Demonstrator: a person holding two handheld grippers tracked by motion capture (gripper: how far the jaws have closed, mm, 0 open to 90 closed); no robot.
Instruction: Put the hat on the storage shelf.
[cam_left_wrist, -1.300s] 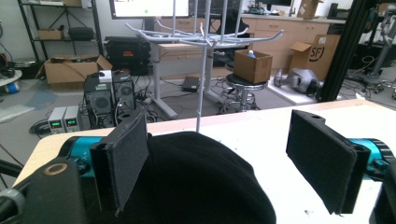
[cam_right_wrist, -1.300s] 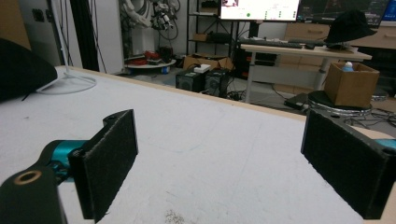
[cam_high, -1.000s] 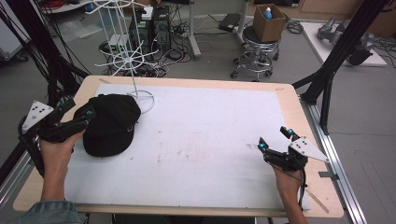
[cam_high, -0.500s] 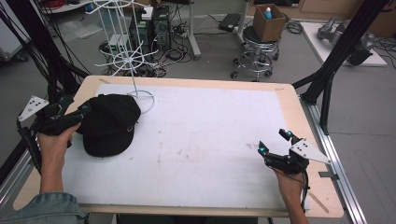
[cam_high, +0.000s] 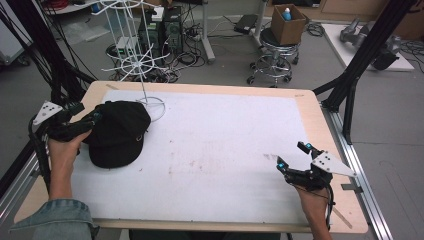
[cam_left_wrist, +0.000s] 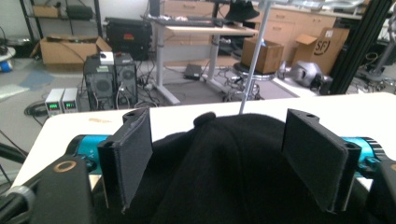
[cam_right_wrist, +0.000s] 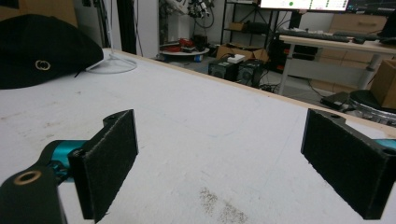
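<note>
Near the far-left corner of the white-topped wooden table (cam_high: 225, 150), a black fabric baseball cap (cam_high: 118, 133), crown up, just beside the round wire base of a white wire display stand (cam_high: 145, 75). At the cap's left edge, the left gripper (cam_high: 92, 117), jaws spread wide on either side of the soft crown and not yet pinching it; in the left gripper view, cloth bulging up between the two black pads (cam_left_wrist: 128, 158). Well apart, low over the bare near-right part of the table, the right gripper (cam_high: 295, 162), jaws likewise spread wide with nothing between them.

Likely step in hand: taking hold of the cap, perhaps for hanging on the stand.

Possible trouble from here:
- Closing on loose crown fabric alone, giving a weak pinch and a cap sagging or slipping free on the lift.
- Pushing rather than clamping, sliding the cap right into the stand's base ring and nudging the light wire frame.
- Lifting close to the stand, snagging brim or strap on its wire arms.
- One-sided hold, leaving the cap swinging with no support from the distant right gripper.
</note>
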